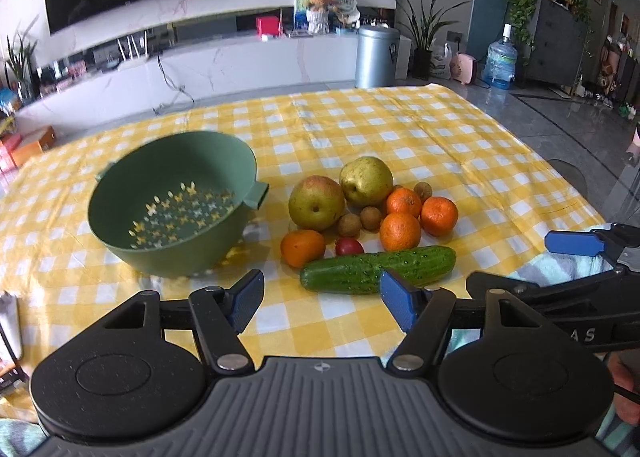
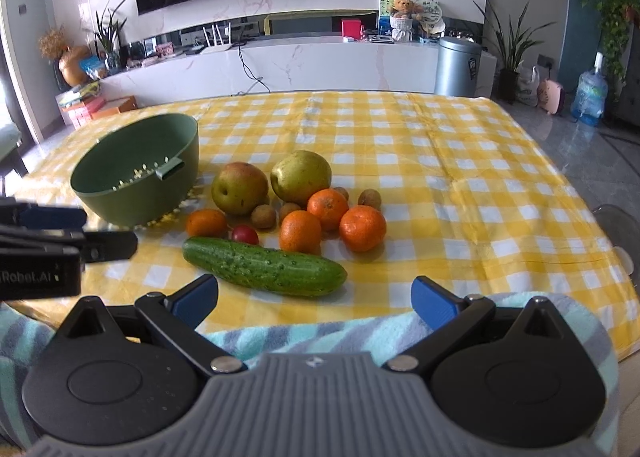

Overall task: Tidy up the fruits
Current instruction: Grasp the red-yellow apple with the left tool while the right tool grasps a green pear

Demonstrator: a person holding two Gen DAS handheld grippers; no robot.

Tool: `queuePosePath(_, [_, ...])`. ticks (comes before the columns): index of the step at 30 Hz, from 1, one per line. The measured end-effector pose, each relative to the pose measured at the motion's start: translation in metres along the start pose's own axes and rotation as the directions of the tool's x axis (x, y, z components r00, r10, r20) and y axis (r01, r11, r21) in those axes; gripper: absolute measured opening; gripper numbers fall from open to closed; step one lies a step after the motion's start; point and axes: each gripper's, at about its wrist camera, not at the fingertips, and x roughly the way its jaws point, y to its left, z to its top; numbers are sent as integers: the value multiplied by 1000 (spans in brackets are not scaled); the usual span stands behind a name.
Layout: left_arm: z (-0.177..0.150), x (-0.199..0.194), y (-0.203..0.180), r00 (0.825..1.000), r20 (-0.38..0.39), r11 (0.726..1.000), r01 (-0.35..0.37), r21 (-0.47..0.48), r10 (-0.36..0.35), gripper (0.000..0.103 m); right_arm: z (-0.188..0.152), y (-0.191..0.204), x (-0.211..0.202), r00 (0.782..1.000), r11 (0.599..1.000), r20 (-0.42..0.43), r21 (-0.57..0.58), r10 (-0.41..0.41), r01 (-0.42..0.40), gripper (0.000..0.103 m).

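Observation:
A green colander bowl point(image 1: 172, 201) point(image 2: 136, 173) stands empty on the yellow checked tablecloth point(image 1: 400, 129) point(image 2: 440, 161). To its right lie two pears point(image 1: 316, 203) point(image 2: 240, 187), several oranges point(image 1: 400, 231) point(image 2: 362, 228), small brown longans point(image 1: 349, 224) point(image 2: 263, 216), a red cherry tomato point(image 1: 349, 246) point(image 2: 245, 234) and a cucumber point(image 1: 378, 269) point(image 2: 264, 267). My left gripper point(image 1: 322, 303) hovers open just short of the cucumber's left end, nothing between its blue pads. My right gripper point(image 2: 314, 303) hangs open over the near table edge, empty.
A striped towel point(image 2: 320, 331) lies along the near table edge. The right gripper's blue pad point(image 1: 574, 243) shows at the right of the left wrist view; the left gripper's body point(image 2: 44, 253) shows at the left of the right wrist view. A TV cabinet stands beyond the table.

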Motion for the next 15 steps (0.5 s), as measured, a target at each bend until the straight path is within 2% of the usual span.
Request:
queuePosePath(3, [2,3,5,1000,-2,999,16,-30,-16,71,3,-7,3,1000,999,-2,27,23,-23,98])
queuePosePath(7, [10,7,7,1000,15,999,21,-31,-20,64,11,-6,14,1000,999,-10,28,30,-29,87])
queuePosePath(11, [18,16,2,999,14,1000,30,-6,-30,60,24,-13,25,998,994,-18,90,65,-63,86])
queuePosePath(15, [25,25,-5,999,16,998,38,40,-39,59,36,-20,36,998,991,-22,119,59,-56,77])
